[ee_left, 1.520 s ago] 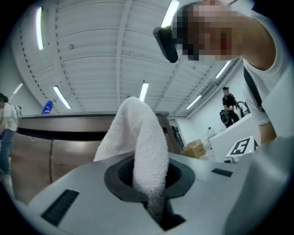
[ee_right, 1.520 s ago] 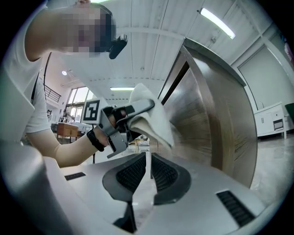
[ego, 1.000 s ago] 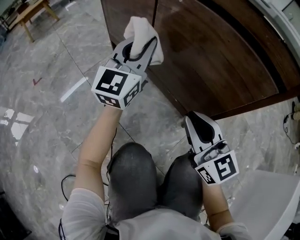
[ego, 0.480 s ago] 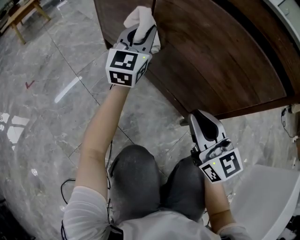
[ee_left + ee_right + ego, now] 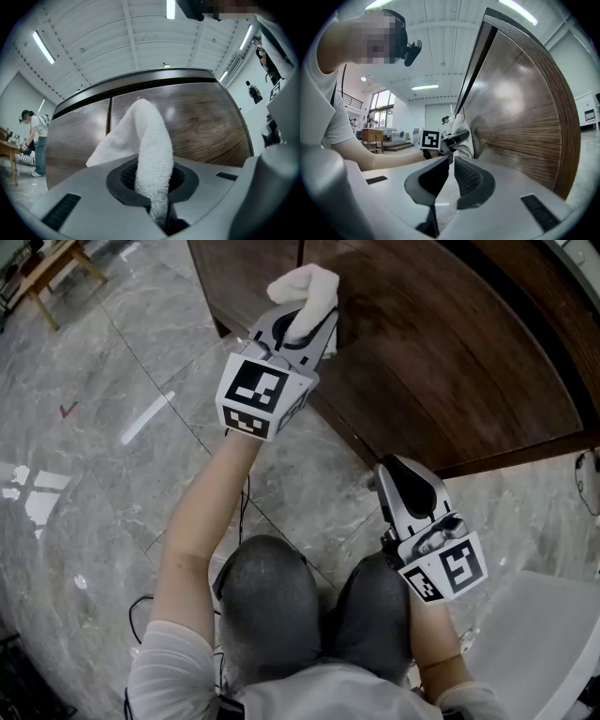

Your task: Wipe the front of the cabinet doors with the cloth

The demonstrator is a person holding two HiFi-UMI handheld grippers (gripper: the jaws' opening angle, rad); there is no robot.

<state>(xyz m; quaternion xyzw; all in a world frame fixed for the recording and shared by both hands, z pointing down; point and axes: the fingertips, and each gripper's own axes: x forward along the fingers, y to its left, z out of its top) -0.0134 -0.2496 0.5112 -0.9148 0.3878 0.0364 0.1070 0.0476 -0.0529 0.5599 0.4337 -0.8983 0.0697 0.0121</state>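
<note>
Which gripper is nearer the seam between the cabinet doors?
Left. Left gripper, clamping the white cloth, sits at the seam; right gripper hangs empty near the cabinet's lower edge.

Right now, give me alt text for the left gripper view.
A white terry cloth stands pinched in the grey left tongs, its folded end raised in front of dark brown wood-grain cabinet doors. The seam between two doors runs just left of the cloth, under a white ceiling with strip lights.
</note>
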